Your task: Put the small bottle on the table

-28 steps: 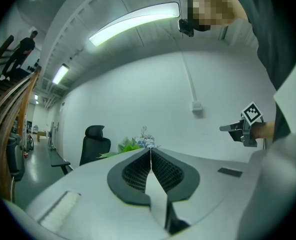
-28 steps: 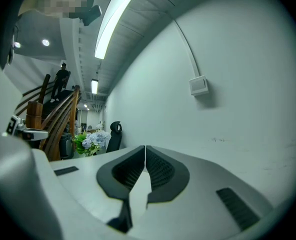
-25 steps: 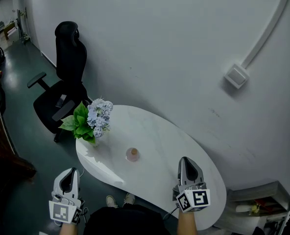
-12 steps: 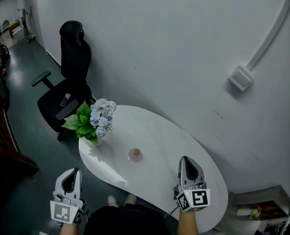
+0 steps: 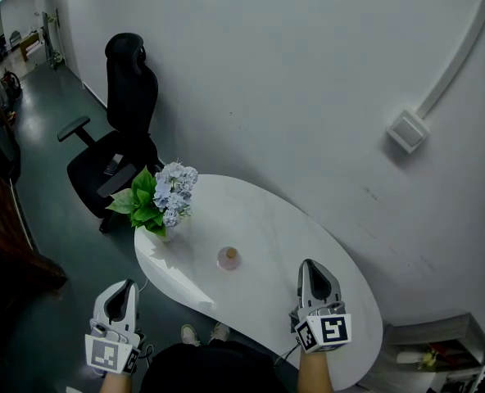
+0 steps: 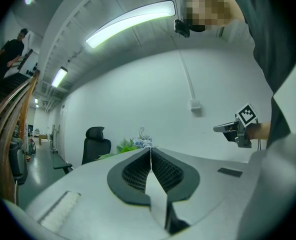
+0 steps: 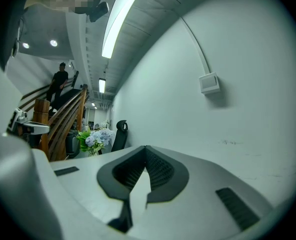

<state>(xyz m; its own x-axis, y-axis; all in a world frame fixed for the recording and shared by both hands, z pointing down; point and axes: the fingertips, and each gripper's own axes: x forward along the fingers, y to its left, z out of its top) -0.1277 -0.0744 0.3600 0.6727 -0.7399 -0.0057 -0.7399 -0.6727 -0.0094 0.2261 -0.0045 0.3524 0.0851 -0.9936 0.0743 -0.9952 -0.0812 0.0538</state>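
Small bottle (image 5: 228, 257) upright mid-table (image 5: 269, 219), bare top all round; right gripper (image 5: 310, 267) over the table's near edge, left gripper (image 5: 124, 286) off its near-left edge, both jaws pressed together, empty.

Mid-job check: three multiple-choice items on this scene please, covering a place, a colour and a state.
1. Where is the small bottle? A on the floor; B on the white table; C on a shelf.
2. What colour is the office chair? A red; B white; C black.
3. How do the right gripper's jaws stand? A shut, empty; B wide open; C shut on the bottle.
Answers: 1 B, it stands upright mid-table; 2 C, seat and back are black; 3 A, the pads meet with nothing between.
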